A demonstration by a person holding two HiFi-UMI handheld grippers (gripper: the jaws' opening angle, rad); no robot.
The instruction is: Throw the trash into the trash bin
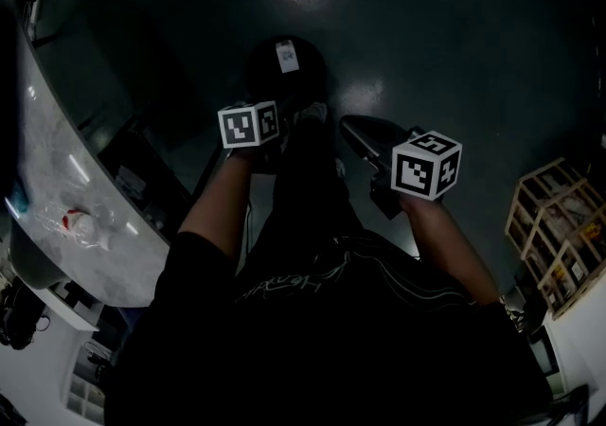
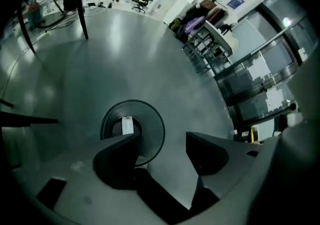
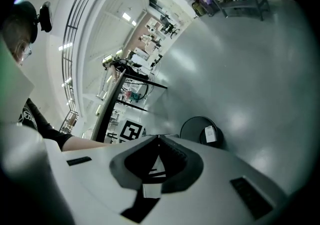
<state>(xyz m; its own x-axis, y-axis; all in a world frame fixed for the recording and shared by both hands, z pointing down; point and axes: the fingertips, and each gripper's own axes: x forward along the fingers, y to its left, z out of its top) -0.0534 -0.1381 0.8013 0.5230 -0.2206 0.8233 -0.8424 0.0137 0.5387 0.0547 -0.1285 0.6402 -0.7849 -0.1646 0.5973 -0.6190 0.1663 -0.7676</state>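
Observation:
A round black trash bin [image 1: 284, 69] stands on the dark floor ahead of the person's legs. A small white slip [image 2: 127, 125] lies inside it, also visible as a white slip [image 3: 210, 134] in the right gripper view. My left gripper [image 2: 162, 145] hangs just above the bin [image 2: 150, 134], jaws wide apart and empty. Its marker cube [image 1: 248, 124] sits beside the bin's near rim. My right gripper [image 3: 159, 140] is shut with nothing between its jaws. It is held to the right of the bin [image 3: 192, 128], and its cube [image 1: 426, 165] is nearer the person.
A pale curved table [image 1: 57, 178] runs along the left and bears a clear bag [image 1: 80, 223] with something red and white in it. A wooden crate [image 1: 559, 225] stands at the right. Black table legs [image 2: 80, 14] and shelving [image 2: 210, 44] lie farther off.

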